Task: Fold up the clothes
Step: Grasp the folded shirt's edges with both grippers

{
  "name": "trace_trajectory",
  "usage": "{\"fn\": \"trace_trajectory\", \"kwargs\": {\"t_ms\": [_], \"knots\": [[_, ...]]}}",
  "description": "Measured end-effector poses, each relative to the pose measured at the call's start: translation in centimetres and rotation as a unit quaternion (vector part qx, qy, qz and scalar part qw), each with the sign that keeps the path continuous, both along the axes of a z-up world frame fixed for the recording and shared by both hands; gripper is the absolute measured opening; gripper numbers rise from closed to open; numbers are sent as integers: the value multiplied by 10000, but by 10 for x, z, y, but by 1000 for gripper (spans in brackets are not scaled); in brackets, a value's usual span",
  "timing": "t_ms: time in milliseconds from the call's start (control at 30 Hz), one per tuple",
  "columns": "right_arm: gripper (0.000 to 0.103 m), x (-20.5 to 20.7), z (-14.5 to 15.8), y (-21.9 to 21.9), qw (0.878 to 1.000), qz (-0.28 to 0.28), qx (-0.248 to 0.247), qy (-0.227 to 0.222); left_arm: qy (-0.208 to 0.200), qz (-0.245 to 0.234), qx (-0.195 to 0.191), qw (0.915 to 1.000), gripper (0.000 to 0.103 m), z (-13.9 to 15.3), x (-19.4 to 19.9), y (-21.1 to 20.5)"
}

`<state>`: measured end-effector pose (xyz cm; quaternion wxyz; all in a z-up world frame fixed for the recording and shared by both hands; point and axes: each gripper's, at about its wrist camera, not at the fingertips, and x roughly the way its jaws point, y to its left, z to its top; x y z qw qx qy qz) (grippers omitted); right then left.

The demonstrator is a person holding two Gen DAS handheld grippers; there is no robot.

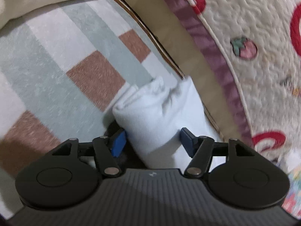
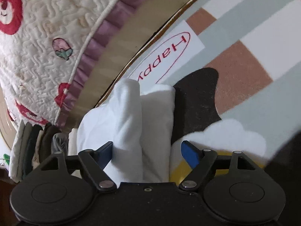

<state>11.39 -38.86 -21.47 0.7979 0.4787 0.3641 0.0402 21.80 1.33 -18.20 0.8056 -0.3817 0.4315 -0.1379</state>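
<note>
White folded cotton garment (image 1: 156, 113) lies between both spread claws, left claw (image 1: 152, 141) and right claw (image 2: 148, 150); neither grips it.

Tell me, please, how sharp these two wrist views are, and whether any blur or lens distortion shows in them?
Left wrist view: motion blur smears the checked mat and quilted blanket; the white folded garment and the left gripper stay fairly crisp. Right wrist view: sharper, the "Happy" label reads clearly, with slight smear at the edges. Both: fisheye bends the mat's straight border into a curve; lighting is soft, without glare.
</note>
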Motion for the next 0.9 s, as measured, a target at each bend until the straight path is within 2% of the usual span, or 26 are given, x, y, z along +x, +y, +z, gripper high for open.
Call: {"fn": "trace_trajectory", "kwargs": {"t_ms": [100, 133, 167, 200, 267, 333, 367, 433, 500, 567, 600, 633, 700, 733, 767, 900], "knots": [[78, 18, -3, 6, 9998, 61, 19, -177, 210, 215, -80, 9995, 67, -10, 11, -4], [66, 23, -2, 10, 9994, 125, -60, -315, 91, 225, -77, 9997, 67, -12, 12, -6], [41, 27, -1, 15, 9987, 190, -146, -458, -25, 207, -24, 9998, 64, -12, 12, -8], [40, 31, 0, 19, 9976, 256, -232, -602, -100, 181, 70, 9998, 60, -11, 12, -10], [34, 24, 17, 26, 9886, 503, -699, -1232, -334, -18, 331, 9989, 40, 0, 6, -13], [32, 16, 33, 29, 9824, 625, -960, -1474, -568, -217, 592, 9964, 36, 12, 0, -16], [32, 11, 38, 28, 9809, 634, -980, -1554, -715, -314, 739, 9942, 35, 22, -6, -19], [32, 2, 47, 26, 9790, 615, -983, -1678, -902, -479, 736, 9920, 34, 41, -23, -18], [32, -6, 50, 20, 9794, 670, -866, -1697, -1166, -754, 910, 9861, 34, 63, -45, -18], [32, -7, 47, 17, 9809, 922, -819, -1504, -1328, -1016, 1261, 9778, 34, 77, -64, -20], [32, -4, 43, 18, 9819, 1079, -825, -1323, -1243, -1024, 1363, 9775, 34, 77, -70, -19], [33, -1, 39, 20, 9822, 1236, -831, -1142, -1022, -987, 1398, 9799, 35, 70, -73, -18], [38, -2, 38, 29, 9826, 1176, -1114, -907, -633, -901, 1479, 9829, 35, 54, -77, -17], [50, -2, 38, 34, 9823, 1138, -1260, -791, -633, -788, 1445, 9843, 35, 47, -81, -14], [51, -3, 38, 38, 9816, 1100, -1407, -675, -633, -675, 1409, 9857, 35, 40, -84, -11], [58, -34, 61, 45, 9766, 505, -2035, -488, -258, -431, 770, 9958, 35, 26, -82, 7]]}}
